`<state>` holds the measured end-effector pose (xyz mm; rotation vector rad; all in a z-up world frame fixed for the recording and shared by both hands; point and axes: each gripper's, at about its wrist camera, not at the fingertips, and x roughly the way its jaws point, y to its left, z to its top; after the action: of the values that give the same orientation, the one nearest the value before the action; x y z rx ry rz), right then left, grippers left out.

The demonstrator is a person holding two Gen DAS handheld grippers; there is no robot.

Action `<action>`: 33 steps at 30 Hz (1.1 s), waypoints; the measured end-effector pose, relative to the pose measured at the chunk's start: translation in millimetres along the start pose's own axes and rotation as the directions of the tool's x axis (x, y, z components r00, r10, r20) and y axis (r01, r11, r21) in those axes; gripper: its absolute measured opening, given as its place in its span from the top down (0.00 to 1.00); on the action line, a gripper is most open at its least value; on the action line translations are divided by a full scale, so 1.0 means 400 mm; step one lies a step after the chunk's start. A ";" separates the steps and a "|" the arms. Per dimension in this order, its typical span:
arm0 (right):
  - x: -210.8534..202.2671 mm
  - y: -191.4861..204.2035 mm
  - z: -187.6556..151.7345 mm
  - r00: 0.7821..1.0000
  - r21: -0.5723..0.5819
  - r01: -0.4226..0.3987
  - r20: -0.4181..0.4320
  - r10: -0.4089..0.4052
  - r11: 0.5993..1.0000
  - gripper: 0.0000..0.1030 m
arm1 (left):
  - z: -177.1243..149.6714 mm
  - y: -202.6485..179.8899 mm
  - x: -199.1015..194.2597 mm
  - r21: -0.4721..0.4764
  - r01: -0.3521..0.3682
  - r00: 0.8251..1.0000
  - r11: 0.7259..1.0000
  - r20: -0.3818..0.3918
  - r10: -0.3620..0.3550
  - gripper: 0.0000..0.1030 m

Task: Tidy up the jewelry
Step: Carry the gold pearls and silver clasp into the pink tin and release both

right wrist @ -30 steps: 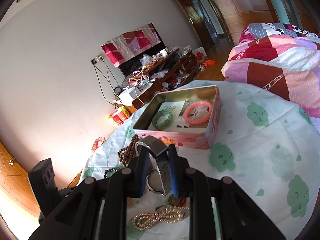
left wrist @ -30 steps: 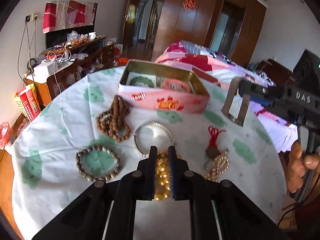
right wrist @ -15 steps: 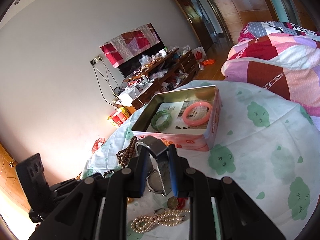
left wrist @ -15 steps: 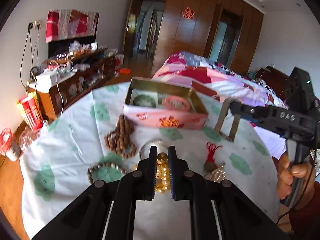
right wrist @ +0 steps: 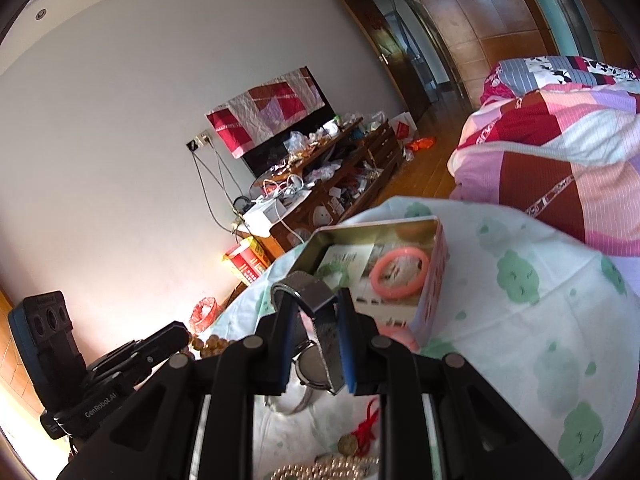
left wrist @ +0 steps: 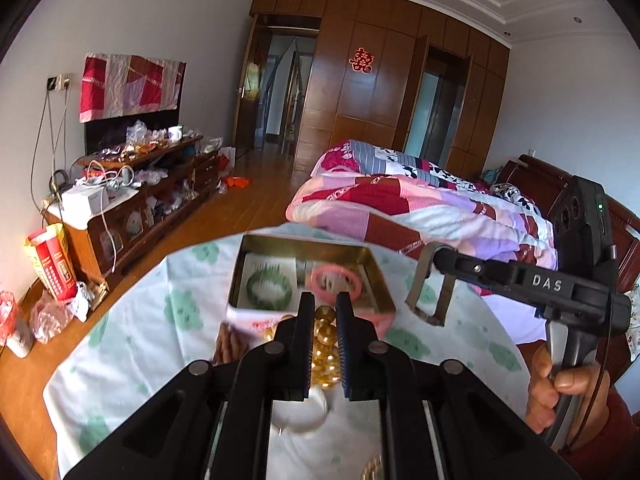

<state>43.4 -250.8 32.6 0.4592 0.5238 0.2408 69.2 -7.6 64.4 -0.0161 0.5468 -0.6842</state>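
My left gripper (left wrist: 324,300) is shut on a gold bead bracelet (left wrist: 325,338) and holds it above the table, just short of the open tin box (left wrist: 236,280). A green bangle (left wrist: 269,290) and a pink bangle (left wrist: 336,278) lie in the tin. My right gripper (right wrist: 316,300) is shut on a silver watch (right wrist: 316,364) by its mesh band. It hovers near the tin's (right wrist: 436,264) front corner. In the left wrist view the right gripper (left wrist: 440,258) shows with the watch band (left wrist: 430,286) hanging from it. The left gripper (right wrist: 178,334) sits low left in the right wrist view.
On the green-print tablecloth (left wrist: 132,344) lie a brown bead string (left wrist: 230,346), a blurred silver bangle (left wrist: 298,408), a red tassel charm (right wrist: 360,436) and a pearl bracelet (right wrist: 320,472). A quilted bed (left wrist: 420,208) stands behind the table, a cluttered cabinet (left wrist: 132,200) at left.
My left gripper has risen with the gold bead bracelet, lifting it off the cloth toward the tin. The right gripper with the watch has edged slightly closer to the tin.
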 end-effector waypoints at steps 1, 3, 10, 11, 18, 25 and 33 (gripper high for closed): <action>0.008 -0.001 0.008 1.000 0.001 0.003 0.002 -0.003 1.000 0.78 | 0.013 -0.002 0.012 0.006 0.000 1.000 1.000 0.009 0.000 0.90; 0.029 -0.009 0.024 1.000 0.014 0.003 0.008 -0.003 1.000 0.78 | 0.035 0.000 0.038 0.005 0.003 1.000 1.000 0.024 -0.003 0.90; 0.123 -0.059 0.062 1.000 0.064 0.006 -0.001 -0.006 0.998 0.78 | 0.074 0.026 0.161 -0.043 0.008 1.000 0.999 0.023 -0.007 0.90; 0.136 -0.067 0.063 1.000 0.073 0.005 -0.009 -0.005 0.997 0.78 | 0.071 0.028 0.176 -0.047 0.006 1.000 0.999 0.015 -0.005 0.90; 0.254 -0.114 0.040 0.994 0.090 0.031 -0.105 -0.022 0.995 0.78 | 0.037 0.049 0.309 -0.025 -0.065 0.995 0.998 -0.075 0.063 0.90; 0.263 -0.144 0.032 0.987 0.045 0.149 -0.069 -0.145 0.988 0.39 | 0.009 0.070 0.358 -0.013 -0.140 0.981 0.990 -0.139 0.137 0.89; 0.193 -0.146 0.034 0.968 0.035 0.243 0.056 -0.245 0.969 0.26 | 0.005 0.062 0.341 0.002 -0.207 0.974 0.978 -0.096 0.206 0.44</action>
<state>121.6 -281.0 -17.6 0.4231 0.5197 -0.0167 172.2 -71.1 -3.4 0.0658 0.6340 -0.4814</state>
